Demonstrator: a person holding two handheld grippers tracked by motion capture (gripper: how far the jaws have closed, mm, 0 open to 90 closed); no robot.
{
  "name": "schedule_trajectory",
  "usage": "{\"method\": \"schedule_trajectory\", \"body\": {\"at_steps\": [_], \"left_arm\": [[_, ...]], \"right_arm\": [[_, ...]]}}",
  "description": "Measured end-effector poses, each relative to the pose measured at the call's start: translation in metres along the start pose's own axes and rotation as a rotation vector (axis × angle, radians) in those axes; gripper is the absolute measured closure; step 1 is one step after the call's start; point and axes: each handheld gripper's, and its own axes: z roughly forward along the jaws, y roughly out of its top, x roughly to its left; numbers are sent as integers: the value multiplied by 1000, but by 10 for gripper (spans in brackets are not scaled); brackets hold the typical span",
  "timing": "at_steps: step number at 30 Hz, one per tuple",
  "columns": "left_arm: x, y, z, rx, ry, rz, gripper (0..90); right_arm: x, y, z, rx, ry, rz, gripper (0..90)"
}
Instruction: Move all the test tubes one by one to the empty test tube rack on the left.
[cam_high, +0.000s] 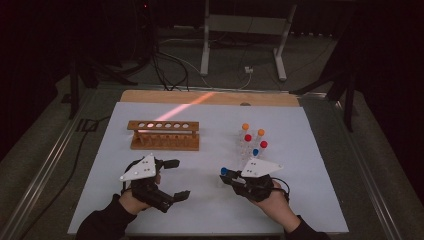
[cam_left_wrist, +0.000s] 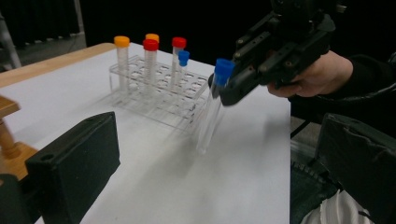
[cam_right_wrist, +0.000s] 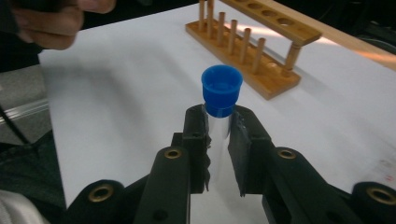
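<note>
- Right gripper (cam_high: 226, 173): jaws clamped on a blue-capped tube (cam_left_wrist: 211, 108) just below its cap; in the left gripper view the clear tube hangs tilted above the white mat (cam_high: 210, 200), its lower end apparently clear of the surface.
- Position of the tube: near right of the table, just in front of the clear plastic rack (cam_left_wrist: 159, 95) and well apart from the wooden rack (cam_high: 164, 135), which stands at far left.
- Clear plastic rack: holds five more capped tubes upright, two orange, two red and one blue.
- Wooden rack: a row of holes in its top bar, all appearing vacant; a streak of light crosses its left end.
- Left gripper (cam_high: 176, 178): jaws wide apart with nothing between them, at near left, in front of the wooden rack.
- Step in hand, as judged: carrying one tube from the plastic rack toward the wooden one.
- Next move, as judged: travel leftward and farther across the mat, bring the tube upright over a vacant hole, then lower it straight; a tilted entry could catch the top bar.
</note>
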Motion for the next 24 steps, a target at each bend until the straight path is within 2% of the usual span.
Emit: {"method": "schedule_trajectory", "body": {"at_steps": [9, 13, 21, 24], "left_arm": [[1, 10, 19, 11, -22, 32, 88], [-2, 15, 26, 17, -33, 50, 205], [-7, 21, 41, 37, -31, 92, 313], [-8, 21, 46, 49, -31, 108, 380]], "right_arm": [[7, -1, 9, 22, 38, -7, 771], [10, 0, 11, 26, 52, -13, 771], [12, 1, 14, 28, 64, -17, 771], [12, 1, 14, 28, 67, -21, 771]]}}
